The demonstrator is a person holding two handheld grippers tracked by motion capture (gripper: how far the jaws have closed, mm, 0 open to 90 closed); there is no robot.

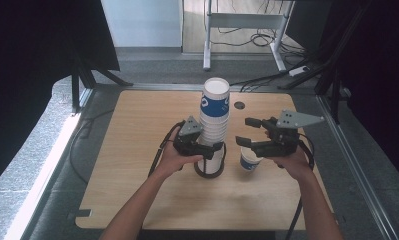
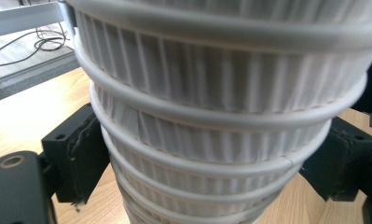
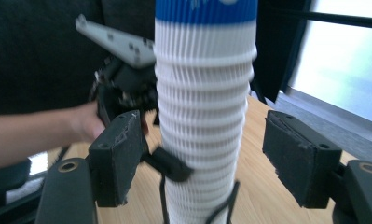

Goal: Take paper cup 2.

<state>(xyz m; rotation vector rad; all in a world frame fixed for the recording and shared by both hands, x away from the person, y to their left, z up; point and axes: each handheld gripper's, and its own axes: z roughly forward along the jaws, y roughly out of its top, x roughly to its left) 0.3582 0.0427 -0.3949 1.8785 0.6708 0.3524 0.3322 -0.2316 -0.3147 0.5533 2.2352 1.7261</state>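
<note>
- At the tabletop (image 1: 137, 200) centre, my left hand-held gripper (image 1: 207, 150) clamps the cup stack (image 1: 214, 117); keep it steady.
- Right hand-held gripper (image 1: 247, 132), jaws apart and empty: centre on the stack before squeezing.

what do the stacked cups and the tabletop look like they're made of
Stack of cups: likely paper, matte, going by the fine ribbed white walls, rolled rims and printed blue band.
Tabletop: looks like wood or a wood-look laminate, pale with faint grain and a smooth finish.
</note>
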